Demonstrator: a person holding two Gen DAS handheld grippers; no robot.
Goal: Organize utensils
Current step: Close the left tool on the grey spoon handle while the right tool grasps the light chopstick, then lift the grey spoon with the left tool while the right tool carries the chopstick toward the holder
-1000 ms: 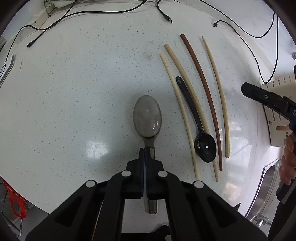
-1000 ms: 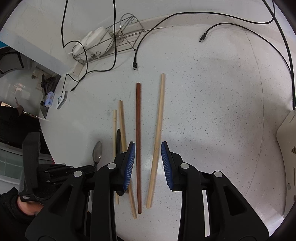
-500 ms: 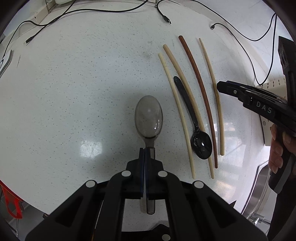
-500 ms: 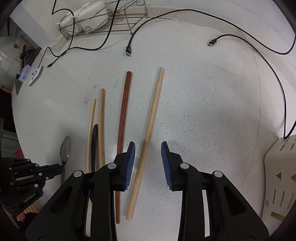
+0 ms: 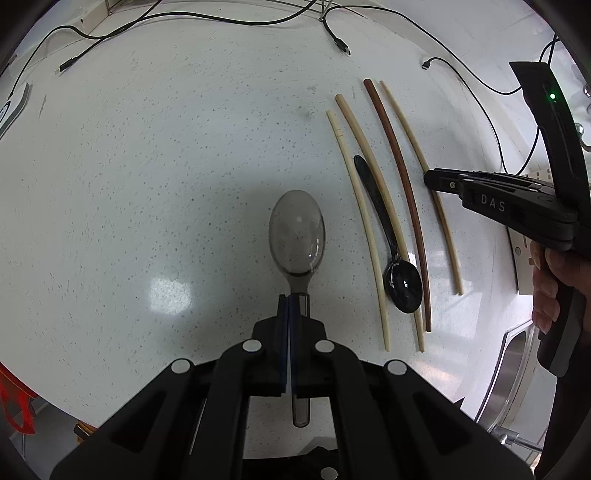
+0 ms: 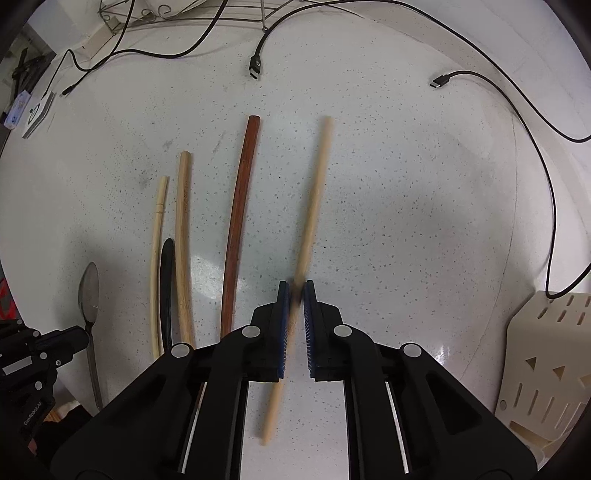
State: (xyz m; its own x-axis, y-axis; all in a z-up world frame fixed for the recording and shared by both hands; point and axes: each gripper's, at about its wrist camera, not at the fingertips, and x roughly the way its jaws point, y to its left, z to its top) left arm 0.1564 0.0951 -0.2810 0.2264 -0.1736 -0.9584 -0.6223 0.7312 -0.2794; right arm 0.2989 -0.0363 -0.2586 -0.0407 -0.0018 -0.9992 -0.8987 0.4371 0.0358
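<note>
A clear grey spoon [image 5: 297,232] lies on the white speckled counter [image 5: 147,166], and my left gripper [image 5: 288,302] is shut on its handle. To its right lie two pale chopsticks [image 5: 354,177], a black spoon [image 5: 402,284], a brown chopstick [image 5: 399,166] and a light wooden chopstick [image 5: 417,147]. My right gripper [image 6: 295,291] points down at the light chopstick [image 6: 314,199]. Its jaws are closing, and the blue pads press the stick at their tips. The brown chopstick [image 6: 240,206] lies just left of them. The right gripper [image 5: 432,179] also shows from the side.
A cream slotted utensil holder [image 6: 546,350] stands at the right edge. Black cables [image 6: 258,66] and a wire rack [image 6: 184,11] lie along the far side. A steel sink [image 5: 517,369] borders the counter at the lower right. A hand [image 5: 550,280] grips the right tool.
The right gripper has come down over the light chopstick and its jaws have closed onto it; the stick now looks blurred. The left gripper keeps hold of the grey spoon and has shifted slightly.
</note>
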